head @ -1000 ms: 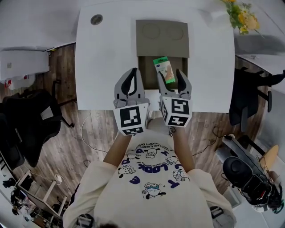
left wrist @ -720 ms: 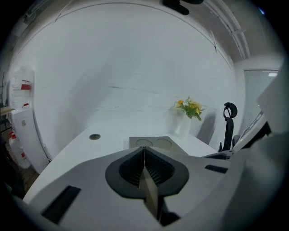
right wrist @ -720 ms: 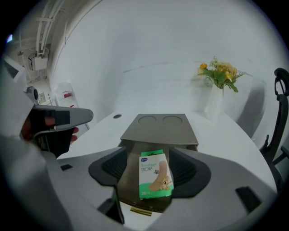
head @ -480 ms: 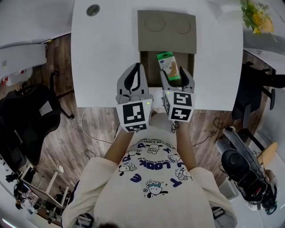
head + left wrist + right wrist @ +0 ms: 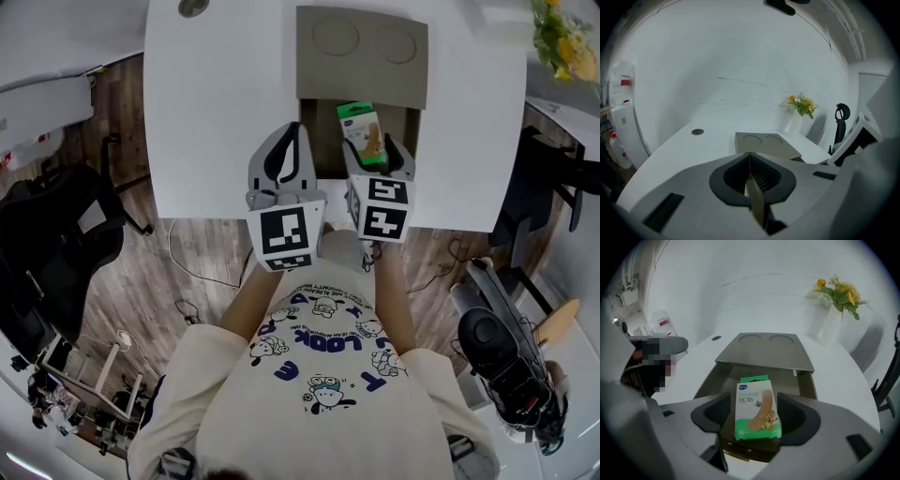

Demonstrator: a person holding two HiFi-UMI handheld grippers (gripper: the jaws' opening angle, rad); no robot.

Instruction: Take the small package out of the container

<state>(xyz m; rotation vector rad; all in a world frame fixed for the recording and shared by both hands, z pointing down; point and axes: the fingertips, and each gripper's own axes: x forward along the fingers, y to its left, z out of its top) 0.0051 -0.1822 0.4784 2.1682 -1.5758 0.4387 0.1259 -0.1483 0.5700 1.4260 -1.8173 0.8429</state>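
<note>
Green-white pkg (image 5: 758,409), "Bandage" + "26" printed, over open grey container (image 5: 712,378)

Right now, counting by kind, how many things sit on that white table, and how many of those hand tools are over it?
Grey drawer container: 1
Green-and-white bandage box, in the open drawer: 1
Vase of yellow flowers: 1
Hand-held grippers: 2, the left gripper and the right gripper
Total: 5

Glossy cardboard package (image 5: 757,408), matt container (image 5: 764,350)
</note>
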